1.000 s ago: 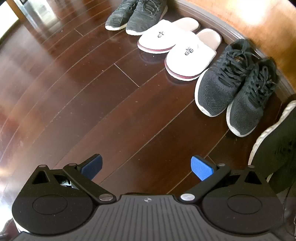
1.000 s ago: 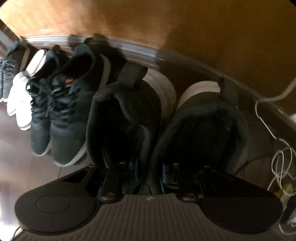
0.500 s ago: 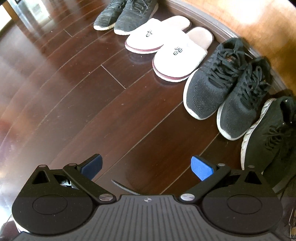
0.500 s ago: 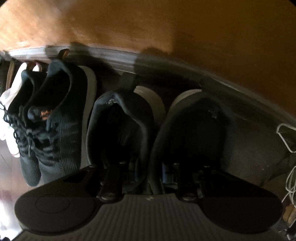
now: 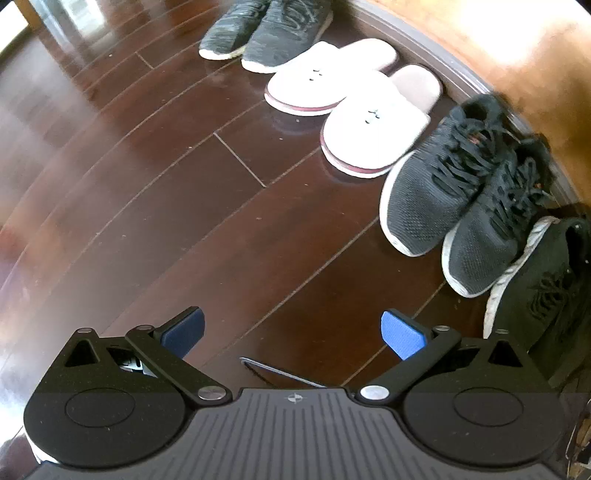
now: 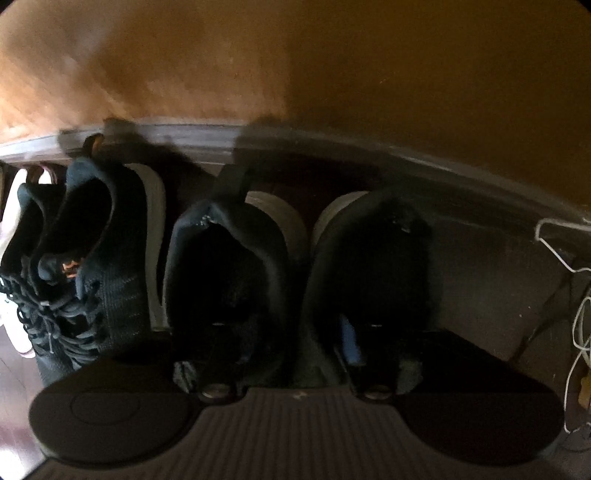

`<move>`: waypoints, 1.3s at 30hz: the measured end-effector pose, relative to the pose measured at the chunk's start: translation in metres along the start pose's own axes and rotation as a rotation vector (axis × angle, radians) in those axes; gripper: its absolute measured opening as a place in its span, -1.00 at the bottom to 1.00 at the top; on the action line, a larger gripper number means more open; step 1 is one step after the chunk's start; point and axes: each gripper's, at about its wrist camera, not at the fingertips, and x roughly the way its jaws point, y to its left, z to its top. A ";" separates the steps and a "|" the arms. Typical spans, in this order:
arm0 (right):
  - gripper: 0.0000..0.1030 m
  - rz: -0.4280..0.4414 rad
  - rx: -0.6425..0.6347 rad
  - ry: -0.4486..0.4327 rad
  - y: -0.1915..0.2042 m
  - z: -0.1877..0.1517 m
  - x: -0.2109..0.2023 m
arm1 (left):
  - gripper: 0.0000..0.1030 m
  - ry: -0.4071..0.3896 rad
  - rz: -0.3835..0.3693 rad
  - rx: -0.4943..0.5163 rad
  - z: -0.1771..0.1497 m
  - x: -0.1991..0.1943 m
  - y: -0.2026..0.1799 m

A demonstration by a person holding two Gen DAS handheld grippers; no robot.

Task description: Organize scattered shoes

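Note:
Shoes stand in a row along the wall in the left wrist view: grey sneakers (image 5: pixel 269 29), white slippers (image 5: pixel 354 99), dark laced sneakers (image 5: pixel 454 192) and a black sneaker (image 5: pixel 543 295) at the right edge. My left gripper (image 5: pixel 291 330) is open and empty above the bare floor. In the right wrist view a pair of black sneakers (image 6: pixel 229 266) (image 6: pixel 369 266) stands heels to the baseboard. My right gripper (image 6: pixel 295 343) has one finger inside each shoe, the inner walls pinched between them. One blue pad (image 6: pixel 351 343) shows inside the right shoe.
A dark baseboard (image 6: pixel 332 144) and orange-brown wall (image 6: pixel 332 66) run behind the shoes. White cords (image 6: pixel 576 295) lie at the right. A thin wire (image 5: pixel 280 373) lies on the dark wood floor (image 5: pixel 147 184) under my left gripper.
My right gripper has carried the black pair closer to the baseboard and lowered it beside the laced sneakers. The left gripper's view has shifted right, so a black sneaker shows at its edge.

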 end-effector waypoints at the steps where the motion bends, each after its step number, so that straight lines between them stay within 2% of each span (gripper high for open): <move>1: 0.22 -0.004 -0.005 -0.008 0.000 -0.002 -0.005 | 1.00 0.007 0.000 -0.003 0.001 0.000 0.003; 3: 0.34 -0.004 -0.012 -0.024 -0.001 -0.006 -0.017 | 1.00 0.013 0.009 -0.004 0.002 -0.001 0.009; 6: 0.39 -0.004 -0.055 -0.070 0.003 -0.014 -0.041 | 1.00 0.008 0.015 -0.001 0.003 -0.005 0.020; 11: 0.48 0.053 -0.257 -0.170 0.049 -0.030 -0.093 | 1.00 0.003 0.043 -0.019 0.005 -0.011 0.043; 14: 0.61 0.171 -0.408 -0.224 0.108 -0.056 -0.128 | 1.00 0.008 0.048 -0.055 0.004 -0.016 0.066; 16: 0.79 0.240 -0.457 -0.239 0.140 -0.071 -0.143 | 1.00 0.006 0.065 -0.076 0.002 -0.020 0.084; 17: 0.95 0.283 -0.489 -0.247 0.158 -0.079 -0.152 | 1.00 0.007 0.072 -0.091 0.002 -0.022 0.094; 20: 1.00 0.390 -0.567 -0.267 0.205 -0.099 -0.174 | 1.00 0.019 0.085 -0.147 0.000 -0.026 0.123; 26: 1.00 0.536 -0.588 -0.190 0.294 -0.148 -0.197 | 1.00 0.016 0.103 -0.296 -0.002 -0.043 0.194; 30: 1.00 0.563 -0.625 -0.172 0.344 -0.183 -0.204 | 1.00 0.000 0.104 -0.393 -0.008 -0.055 0.235; 32: 1.00 0.582 -0.656 -0.135 0.375 -0.204 -0.204 | 1.00 -0.010 0.107 -0.437 -0.012 -0.060 0.253; 39: 1.00 0.571 -0.806 -0.125 0.446 -0.256 -0.205 | 1.00 -0.044 0.116 -0.592 -0.026 -0.080 0.317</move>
